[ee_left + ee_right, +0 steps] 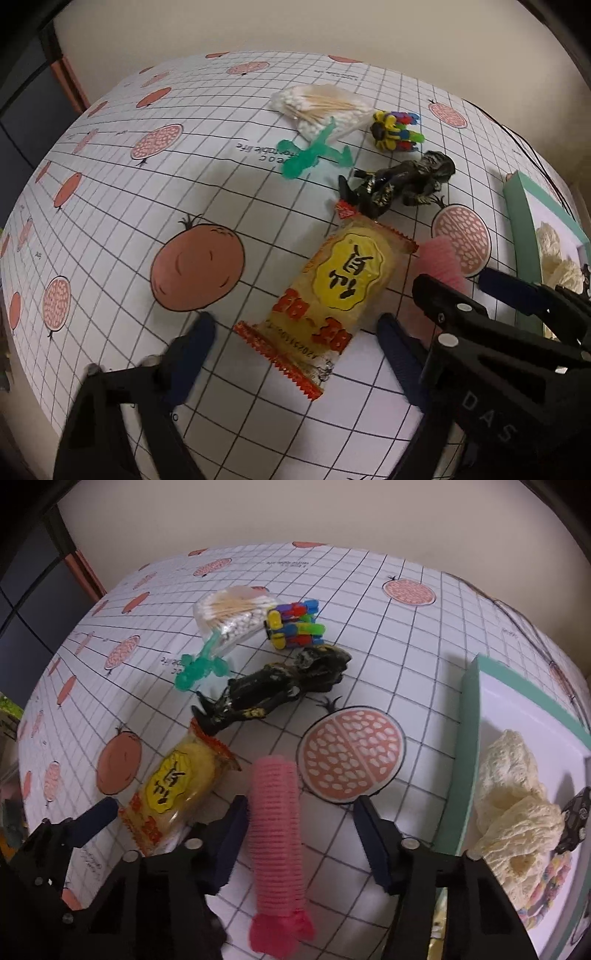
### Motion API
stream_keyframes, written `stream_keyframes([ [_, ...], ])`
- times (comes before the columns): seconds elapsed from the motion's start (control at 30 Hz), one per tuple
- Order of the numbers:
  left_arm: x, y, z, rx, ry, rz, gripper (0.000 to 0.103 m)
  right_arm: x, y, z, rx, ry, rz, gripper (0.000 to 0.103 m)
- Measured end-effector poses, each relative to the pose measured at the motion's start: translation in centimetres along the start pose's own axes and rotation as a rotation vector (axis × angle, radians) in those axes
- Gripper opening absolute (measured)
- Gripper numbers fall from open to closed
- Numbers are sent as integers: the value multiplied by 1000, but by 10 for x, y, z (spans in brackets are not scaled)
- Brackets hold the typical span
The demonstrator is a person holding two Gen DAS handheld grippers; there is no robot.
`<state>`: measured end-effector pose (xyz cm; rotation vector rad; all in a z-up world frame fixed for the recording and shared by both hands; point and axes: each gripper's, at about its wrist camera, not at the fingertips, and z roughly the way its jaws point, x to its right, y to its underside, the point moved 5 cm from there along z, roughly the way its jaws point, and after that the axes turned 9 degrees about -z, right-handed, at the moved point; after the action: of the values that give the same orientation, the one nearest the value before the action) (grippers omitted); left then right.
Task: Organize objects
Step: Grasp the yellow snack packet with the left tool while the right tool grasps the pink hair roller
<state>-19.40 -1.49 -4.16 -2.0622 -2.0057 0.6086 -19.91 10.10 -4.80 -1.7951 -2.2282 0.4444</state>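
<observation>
A yellow snack packet with red crimped ends lies on the grid-patterned tablecloth. My left gripper is open, its blue-padded fingers standing on either side of the packet's near end, apart from it. A pink ribbed roll lies just right of the packet. My right gripper is open with the roll between its fingers, close to the left pad. In the left wrist view the right gripper's black body partly hides the pink roll.
A dark monster figurine lies beyond the packet. Farther back are a bag of cotton swabs, a green plastic toy and a bundle of coloured clips. A green-rimmed tray on the right holds cream knitted pieces.
</observation>
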Motion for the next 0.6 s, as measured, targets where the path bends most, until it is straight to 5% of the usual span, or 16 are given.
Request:
stream_keyframes([
  [0.6, -3, -1, -1, 5, 20, -25, 63, 12, 4, -3, 3, -42, 46, 41],
])
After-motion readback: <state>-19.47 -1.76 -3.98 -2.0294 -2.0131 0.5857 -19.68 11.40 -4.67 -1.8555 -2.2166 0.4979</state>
